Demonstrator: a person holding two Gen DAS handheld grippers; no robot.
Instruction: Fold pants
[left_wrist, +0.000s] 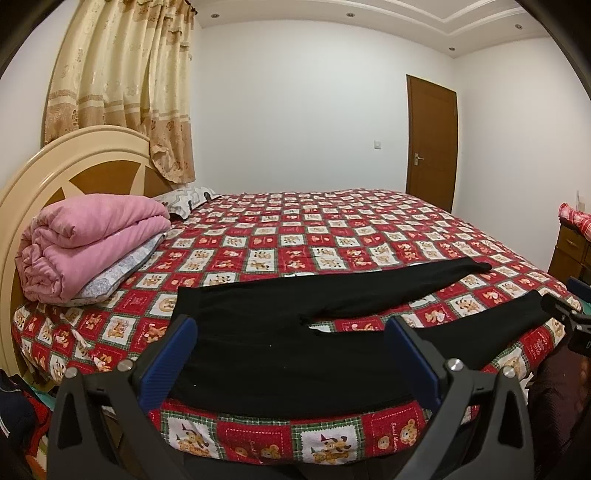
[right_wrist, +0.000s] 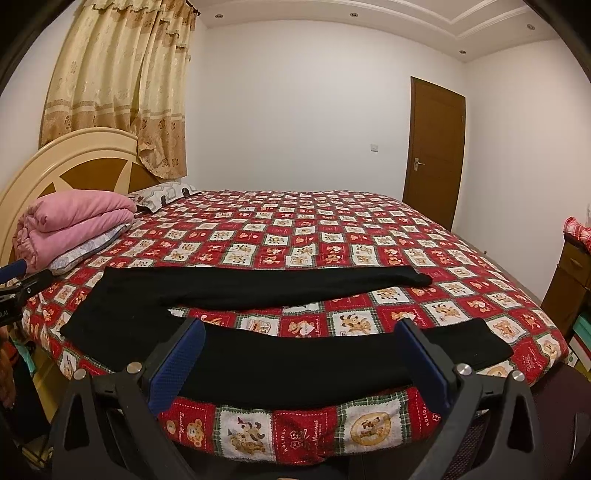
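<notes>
A pair of black pants (left_wrist: 280, 325) is lying flat and unfolded along the near edge of a bed (left_wrist: 332, 229) covered in a red patchwork spread printed with teddy bears. The waist is pointing toward the headboard (left_wrist: 74, 162), and the two legs are spreading apart toward the foot of the bed, the far leg (right_wrist: 288, 282) stretching across the spread and the near leg (right_wrist: 332, 354) running just beside the mattress edge.

The left tool (left_wrist: 291, 332) is hovering over the hip section of the pants, its blue-padded fingers (left_wrist: 177, 354) standing spread wide with nothing between them. The right tool (right_wrist: 303, 339) is hovering above the near leg, its fingers (right_wrist: 424, 358) likewise spread and gripping nothing. Whether either tool is touching the fabric cannot be told.

A rolled pink quilt (left_wrist: 88, 240) is sitting on a pale folded blanket at the head of the bed, with a patterned pillow (left_wrist: 184, 197) behind it. A cream floral curtain (left_wrist: 125, 81) is hanging above the headboard, and a brown door (left_wrist: 432, 144) is standing closed in the white far wall.
</notes>
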